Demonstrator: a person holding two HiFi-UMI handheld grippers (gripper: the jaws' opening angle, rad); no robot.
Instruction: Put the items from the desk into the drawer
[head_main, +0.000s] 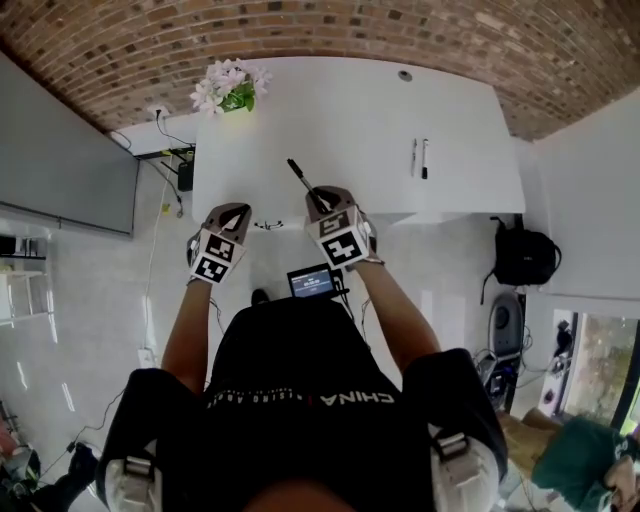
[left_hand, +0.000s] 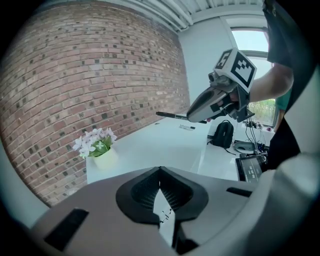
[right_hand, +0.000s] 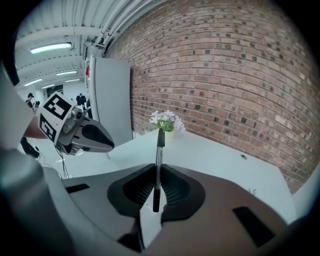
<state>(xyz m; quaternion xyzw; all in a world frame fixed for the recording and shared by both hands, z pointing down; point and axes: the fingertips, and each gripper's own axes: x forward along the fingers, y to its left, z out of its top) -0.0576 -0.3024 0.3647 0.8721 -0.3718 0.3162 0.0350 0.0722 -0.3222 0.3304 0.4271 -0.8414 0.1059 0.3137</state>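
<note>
My right gripper (head_main: 318, 196) is shut on a black pen (head_main: 298, 172), which sticks out past the jaws over the front edge of the white desk (head_main: 350, 110). In the right gripper view the pen (right_hand: 160, 142) stands upright between the pads. The left gripper (head_main: 240, 210) hovers beside it at the desk's front edge, shut with nothing in it; in its own view the left gripper (left_hand: 160, 170) has its jaws meeting. Two more pens (head_main: 419, 158) lie side by side on the desk's right part. No drawer shows plainly.
A pot of pale flowers (head_main: 230, 88) stands at the desk's far left corner. A brick wall runs behind the desk. A black backpack (head_main: 525, 255) sits on the floor to the right, and a small screen (head_main: 311, 282) is below the grippers.
</note>
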